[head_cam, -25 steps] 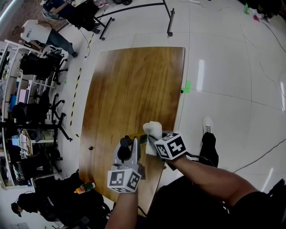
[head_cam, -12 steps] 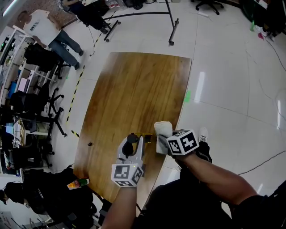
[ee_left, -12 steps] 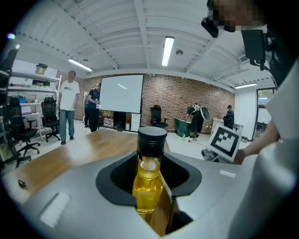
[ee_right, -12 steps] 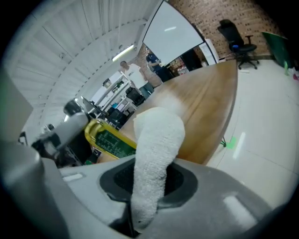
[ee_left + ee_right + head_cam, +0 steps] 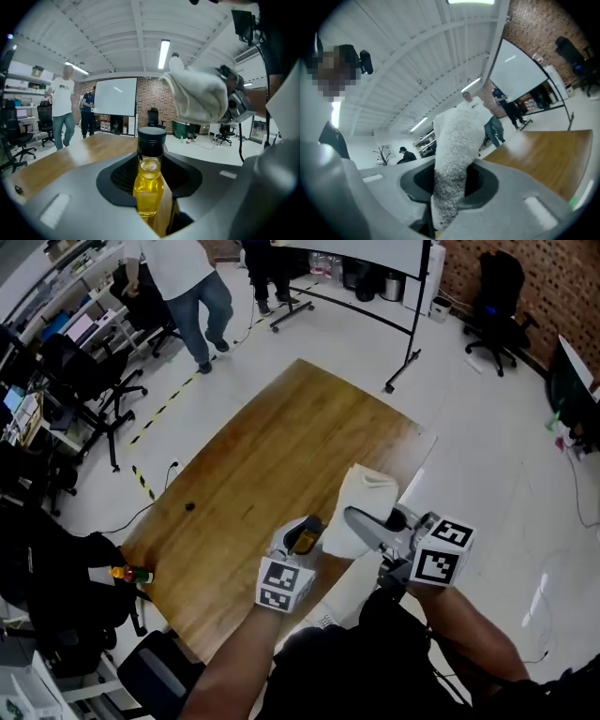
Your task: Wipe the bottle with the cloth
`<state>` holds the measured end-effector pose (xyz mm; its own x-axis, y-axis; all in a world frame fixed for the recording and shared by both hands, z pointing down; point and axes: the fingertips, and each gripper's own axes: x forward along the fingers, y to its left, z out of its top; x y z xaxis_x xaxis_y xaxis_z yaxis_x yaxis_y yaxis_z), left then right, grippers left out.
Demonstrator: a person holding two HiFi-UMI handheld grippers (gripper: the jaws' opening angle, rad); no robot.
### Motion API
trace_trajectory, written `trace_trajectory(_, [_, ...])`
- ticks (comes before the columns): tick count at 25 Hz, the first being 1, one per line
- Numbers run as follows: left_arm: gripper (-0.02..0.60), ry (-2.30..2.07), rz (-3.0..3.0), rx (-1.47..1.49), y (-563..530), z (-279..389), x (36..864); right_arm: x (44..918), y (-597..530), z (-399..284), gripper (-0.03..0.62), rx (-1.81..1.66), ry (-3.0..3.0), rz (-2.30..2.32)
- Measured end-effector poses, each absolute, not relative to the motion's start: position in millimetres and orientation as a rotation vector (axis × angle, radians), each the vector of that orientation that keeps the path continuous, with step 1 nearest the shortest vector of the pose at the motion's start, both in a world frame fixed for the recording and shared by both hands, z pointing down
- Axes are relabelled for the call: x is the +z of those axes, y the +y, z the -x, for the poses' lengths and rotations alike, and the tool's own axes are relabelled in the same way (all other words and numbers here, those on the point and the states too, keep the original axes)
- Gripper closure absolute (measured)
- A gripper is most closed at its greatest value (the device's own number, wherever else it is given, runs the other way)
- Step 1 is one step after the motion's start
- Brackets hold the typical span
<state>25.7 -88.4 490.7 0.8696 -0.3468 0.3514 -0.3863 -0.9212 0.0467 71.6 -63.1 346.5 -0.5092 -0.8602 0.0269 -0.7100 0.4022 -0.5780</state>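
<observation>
My left gripper point(image 5: 301, 531) is shut on a small bottle point(image 5: 306, 541) of yellow liquid with a black cap, held above the near edge of the wooden table point(image 5: 262, 456). In the left gripper view the bottle point(image 5: 149, 183) stands upright between the jaws, cap point(image 5: 151, 139) on top. My right gripper point(image 5: 364, 521) is shut on a white cloth point(image 5: 364, 501), just right of the bottle. The cloth point(image 5: 197, 93) hangs bunched above and to the right of the cap, apart from it. In the right gripper view the cloth point(image 5: 454, 159) sticks up from the jaws and hides the bottle.
A small dark thing point(image 5: 189, 506) lies on the table's left part. People point(image 5: 192, 287) stand beyond the far corner, near a whiteboard stand point(image 5: 403, 352). Office chairs point(image 5: 75, 371) and desks line the left. An orange bottle point(image 5: 129, 573) sits on dark bags at the lower left.
The head view has swung, so the table now lies diagonally. Both grippers have come up and to the right together, still holding the bottle and the cloth close to each other.
</observation>
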Motion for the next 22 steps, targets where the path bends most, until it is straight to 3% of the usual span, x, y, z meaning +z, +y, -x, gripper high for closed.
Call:
trace_trajectory(10, [0.425,-0.61,-2.937,0.464,-90.9,-35.3,483.3,370.9,-122.3,8.1,0.522,-0.474,2.909,1.486])
trace_trajectory(16, [0.425,-0.613,-2.942,0.455,-93.0,-30.8,485.3,398.1,-127.4,9.6,0.522,-0.196,3.112,1.598])
trace_trajectory(22, [0.425,-0.614,-2.937,0.453,-95.0,-23.3,488.1,407.7,-135.6,-23.6,0.522,-0.273,3.044,1.783])
